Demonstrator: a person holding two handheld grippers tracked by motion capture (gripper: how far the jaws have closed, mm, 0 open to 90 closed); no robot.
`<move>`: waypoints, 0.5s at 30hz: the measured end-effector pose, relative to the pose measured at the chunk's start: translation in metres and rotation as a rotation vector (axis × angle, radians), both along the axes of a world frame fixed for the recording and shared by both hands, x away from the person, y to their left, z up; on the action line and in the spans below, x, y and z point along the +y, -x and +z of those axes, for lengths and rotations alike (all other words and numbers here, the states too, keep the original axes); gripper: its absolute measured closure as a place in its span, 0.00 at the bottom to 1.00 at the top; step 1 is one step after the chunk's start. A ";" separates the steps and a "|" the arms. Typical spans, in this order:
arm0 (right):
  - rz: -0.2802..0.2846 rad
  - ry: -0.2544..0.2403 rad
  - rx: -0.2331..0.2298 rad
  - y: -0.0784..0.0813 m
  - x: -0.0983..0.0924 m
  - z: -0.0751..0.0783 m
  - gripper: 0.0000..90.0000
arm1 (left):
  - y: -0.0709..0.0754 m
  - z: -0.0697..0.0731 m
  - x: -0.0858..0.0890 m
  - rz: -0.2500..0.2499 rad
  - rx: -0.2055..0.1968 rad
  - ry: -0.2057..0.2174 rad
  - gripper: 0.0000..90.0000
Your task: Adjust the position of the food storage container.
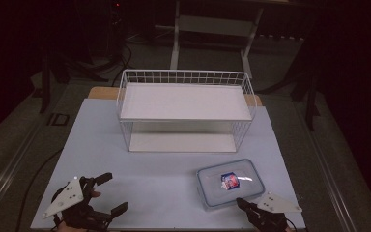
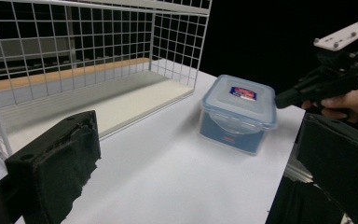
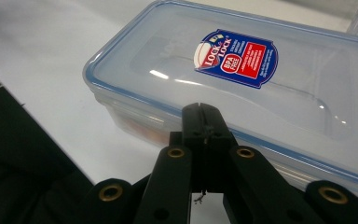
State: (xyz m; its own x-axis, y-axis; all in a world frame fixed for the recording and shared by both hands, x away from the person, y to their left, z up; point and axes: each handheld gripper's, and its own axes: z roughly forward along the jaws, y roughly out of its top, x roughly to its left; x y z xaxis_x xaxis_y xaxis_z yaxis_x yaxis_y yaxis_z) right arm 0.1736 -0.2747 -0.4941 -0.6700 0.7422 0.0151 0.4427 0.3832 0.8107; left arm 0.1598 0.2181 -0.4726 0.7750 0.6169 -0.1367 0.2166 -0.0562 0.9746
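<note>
The left tool (image 1: 107, 193) is at the near left corner of the desk (image 1: 164, 188), held in a hand (image 1: 72, 208). Its two jaws stand wide apart and nothing is between them; in the left gripper view each black pad rises at one side of the frame, and bare desk lies in between. A grey three-cornered plate (image 1: 66, 197) sits on top of this tool.

In the middle, toward the far edge of the desk, stands a white wire basket (image 1: 186, 77) with two flat white shelves, one above the other. Both shelves carry nothing. In the left gripper view the basket (image 2: 93, 42) is close to the left jaw.

Further right, near the near right corner of the desk, lies a clear plastic box (image 1: 229, 184) with a blue-edged lid and a red and blue label on top. The lid is on the box. It stands apart from the basket, closer to the near edge.

The right tool (image 1: 240, 202) is at the near edge of the desk, just at the near side of the box. Its jaws are clenched together with nothing between them. In the right gripper view the closed tips (image 3: 204, 122) are at the lid's rim; whether they really touch it I cannot tell. In the left gripper view the right tool (image 2: 284, 99) points to the box (image 2: 237, 112) from the right side.
</note>
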 end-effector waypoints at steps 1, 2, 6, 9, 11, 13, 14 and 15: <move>0.002 -0.003 -0.004 -0.002 0.001 0.000 1.00 | 0.000 0.000 0.000 0.000 0.000 0.001 0.00; 0.012 -0.006 -0.002 -0.004 0.003 0.000 1.00 | 0.000 0.000 0.000 0.000 0.004 0.004 0.00; 0.033 0.000 -0.011 -0.011 0.012 0.000 1.00 | 0.000 -0.001 0.000 -0.002 0.006 0.003 0.00; 0.035 0.002 -0.016 -0.017 0.016 -0.001 1.00 | 0.000 0.000 0.000 -0.002 0.002 -0.001 0.00; 0.027 -0.014 0.000 -0.022 0.017 0.000 1.00 | 0.000 -0.001 0.000 -0.001 0.006 0.002 0.00; 0.033 -0.026 0.005 -0.026 0.019 -0.001 1.00 | -0.001 -0.001 0.000 -0.003 0.006 0.002 0.00; 0.032 -0.016 -0.004 -0.027 0.021 -0.001 1.00 | -0.001 -0.001 0.000 -0.005 0.007 0.000 0.00; 0.033 -0.007 -0.011 -0.028 0.023 -0.001 1.00 | -0.001 -0.002 -0.001 -0.006 0.005 -0.002 0.00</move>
